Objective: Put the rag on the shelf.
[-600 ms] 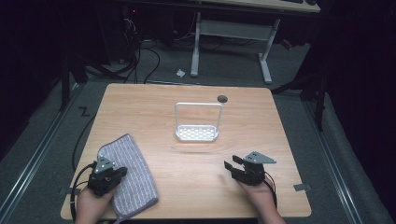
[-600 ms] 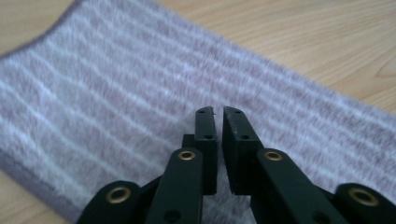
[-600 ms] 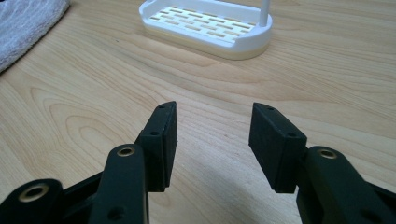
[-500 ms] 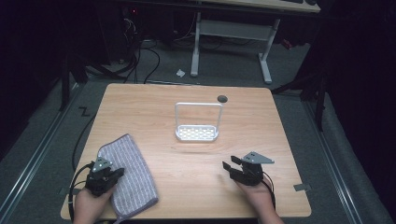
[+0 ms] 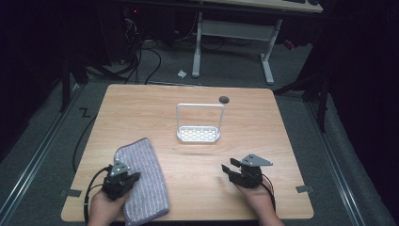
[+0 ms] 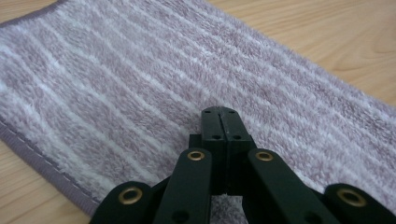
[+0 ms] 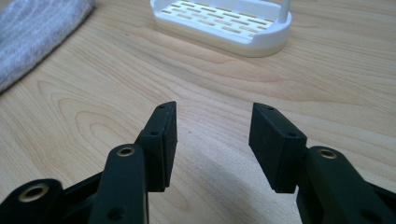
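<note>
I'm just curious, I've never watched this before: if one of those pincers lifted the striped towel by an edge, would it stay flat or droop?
The towel would probably droop: its thick fluffy pile and stitched hem look like soft cloth. It likely weighs little. Pushed across the wooden table, it would probably bunch up rather than slide whole.
</note>
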The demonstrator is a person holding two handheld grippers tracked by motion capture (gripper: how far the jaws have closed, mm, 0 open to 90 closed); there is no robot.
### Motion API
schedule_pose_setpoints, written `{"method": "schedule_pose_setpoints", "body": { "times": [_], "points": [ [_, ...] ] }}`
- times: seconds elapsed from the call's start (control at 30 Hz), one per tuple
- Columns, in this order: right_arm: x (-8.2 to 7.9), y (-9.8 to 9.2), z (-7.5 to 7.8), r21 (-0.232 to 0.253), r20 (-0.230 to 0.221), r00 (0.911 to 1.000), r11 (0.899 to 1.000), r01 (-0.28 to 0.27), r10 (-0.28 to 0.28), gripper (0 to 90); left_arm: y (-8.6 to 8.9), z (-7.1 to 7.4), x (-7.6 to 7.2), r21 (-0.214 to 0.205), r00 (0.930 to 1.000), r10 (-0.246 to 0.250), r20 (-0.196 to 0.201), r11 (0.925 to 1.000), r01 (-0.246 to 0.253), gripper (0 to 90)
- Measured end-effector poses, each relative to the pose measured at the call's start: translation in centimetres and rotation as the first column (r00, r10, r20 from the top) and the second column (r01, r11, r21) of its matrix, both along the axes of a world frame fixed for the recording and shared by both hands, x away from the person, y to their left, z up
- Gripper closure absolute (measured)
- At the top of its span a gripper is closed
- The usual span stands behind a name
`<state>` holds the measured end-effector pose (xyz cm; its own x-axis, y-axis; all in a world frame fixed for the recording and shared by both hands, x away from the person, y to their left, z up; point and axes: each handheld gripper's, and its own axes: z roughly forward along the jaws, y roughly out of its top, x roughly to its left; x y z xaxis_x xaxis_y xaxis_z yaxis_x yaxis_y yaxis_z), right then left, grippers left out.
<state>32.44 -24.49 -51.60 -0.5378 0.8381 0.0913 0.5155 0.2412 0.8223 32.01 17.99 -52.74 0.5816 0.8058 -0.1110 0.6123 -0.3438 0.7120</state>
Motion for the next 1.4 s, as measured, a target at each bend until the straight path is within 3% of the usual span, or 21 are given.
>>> {"method": "schedule_pose_setpoints", "body": {
  "times": [0.17, 0.37, 0.4, 0.43, 0.57, 0.6, 0.63, 0.67, 0.73, 0.77, 0.8, 0.83, 0.9, 0.97, 1.07, 1.2, 1.23, 1.3, 1.33, 1.37, 1.4],
  "points": [
    [0.0, -0.3, 0.1, 0.011, 0.002, 1.0000, 1.000, 0.002, -0.002, 54.6, -2.8, 0.1, -0.4, 0.016, 0.9972, -0.075, 0.008, 0.9971, 0.075, 89.8],
    [-0.3, 0.1, 0.3, 0.030, 0.002, 0.9993, 0.999, -0.038, 0.038, 61.5, -7.1, 0.2, -0.6, 0.042, 0.9851, -0.170, 0.025, 0.9848, 0.169, 89.9],
    [-0.3, 0.1, 0.3, 0.030, 0.002, 0.9993, 0.999, -0.038, 0.038, 61.5, -8.2, 0.1, -1.0, 0.025, 0.9854, -0.168, 0.026, 0.9855, 0.168, 89.9],
    [-0.6, 0.4, 0.4, 0.051, -0.002, 0.9985, 0.997, -0.055, 0.055, 62.2, -9.3, 0.1, -0.9, 0.066, 0.9747, -0.217, 0.052, 0.9746, 0.214, 89.8],
    [-1.2, 1.3, 0.6, 0.085, -0.002, 0.9958, 0.992, -0.091, 0.092, 62.6, -10.6, 0.1, -0.8, 0.024, 0.9699, -0.240, 0.040, 0.9706, 0.239, 88.7],
    [-1.4, 1.7, 0.7, 0.083, 0.002, 0.9938, 0.990, -0.111, 0.111, 63.1, -10.7, 0.1, -0.9, 0.009, 0.9683, -0.246, 0.042, 0.9692, 0.246, 85.1],
    [-1.9, 3.0, 0.6, 0.061, -0.003, 0.9892, 0.987, -0.146, 0.147, 65.3, -10.5, 0.4, -1.1, -0.017, 0.9681, -0.246, 0.050, 0.9690, 0.247, 70.0],
    [-2.1, 3.6, 0.5, 0.038, -0.003, 0.9859, 0.985, -0.167, 0.167, 67.1, -10.1, 0.6, -1.2, -0.017, 0.9690, -0.239, 0.062, 0.9705, 0.241, 66.0],
    [-2.2, 4.3, 0.4, 0.019, -0.007, 0.9819, 0.982, -0.189, 0.189, 69.7, -9.5, 0.7, -1.3, -0.017, 0.9708, -0.229, 0.071, 0.9729, 0.231, 64.0],
    [-2.3, 5.7, 0.1, -0.013, -0.023, 0.9747, 0.975, -0.222, 0.222, 76.1, -8.0, 0.8, -1.3, -0.053, 0.9787, -0.194, 0.066, 0.9788, 0.198, 63.6],
    [-2.2, 6.4, 0.0, -0.029, -0.026, 0.9715, 0.971, -0.236, 0.235, 79.2, -8.0, 0.8, -1.3, -0.053, 0.9787, -0.194, 0.066, 0.9788, 0.198, 63.7],
    [-2.1, 7.1, -0.2, -0.042, -0.031, 0.9693, 0.969, -0.245, 0.244, 81.2, -6.9, 0.7, -1.0, -0.088, 0.9850, -0.167, 0.045, 0.9815, 0.170, 64.5],
    [-1.9, 7.8, -0.3, -0.054, -0.044, 0.9672, 0.966, -0.252, 0.250, 82.7, -6.7, 0.6, -0.9, -0.086, 0.9861, -0.161, 0.041, 0.9827, 0.164, 66.6],
    [-1.2, 9.6, -0.7, -0.146, -0.055, 0.9653, 0.954, -0.261, 0.255, 84.9, -6.5, 0.5, -0.7, -0.066, 0.9860, -0.164, 0.029, 0.9840, 0.166, 71.5],
    [-0.8, 9.9, -1.3, -0.147, -0.085, 0.9633, 0.953, -0.265, 0.255, 85.6, -7.2, -0.2, -0.9, -0.042, 0.9827, -0.184, 0.023, 0.9819, 0.185, 71.7],
    [-1.7, 9.0, -1.1, -0.154, -0.098, 0.9613, 0.950, -0.270, 0.258, 85.6, -8.7, -0.4, -1.6, -0.093, 0.9725, -0.232, 0.016, 0.9681, 0.233, 69.7],
    [-2.6, 7.7, -1.1, -0.148, -0.105, 0.9590, 0.949, -0.277, 0.263, 85.4, -9.9, -0.5, -2.3, -0.093, 0.9597, -0.279, 0.034, 0.9552, 0.281, 67.1],
    [-3.3, 6.2, -1.1, -0.132, -0.117, 0.9582, 0.952, -0.275, 0.261, 85.2, -11.0, -0.6, -3.1, -0.056, 0.9472, -0.312, 0.072, 0.9469, 0.317, 65.0],
    [-3.6, 5.6, -1.0, -0.120, -0.129, 0.9590, 0.956, -0.267, 0.252, 84.9, -11.0, -0.6, -3.1, -0.056, 0.9472, -0.312, 0.072, 0.9469, 0.317, 63.5],
    [-4.0, 4.7, -1.1, -0.101, -0.137, 0.9598, 0.960, -0.259, 0.245, 84.3, -12.0, -0.7, -3.7, -0.049, 0.9342, -0.348, 0.081, 0.9347, 0.352, 62.6],
    [-4.0, 4.7, -1.1, -0.101, -0.137, 0.9598, 0.960, -0.259, 0.245, 84.3, -12.0, -0.7, -3.7, -0.049, 0.9342, -0.348, 0.081, 0.9347, 0.352, 61.0]
  ]
}}
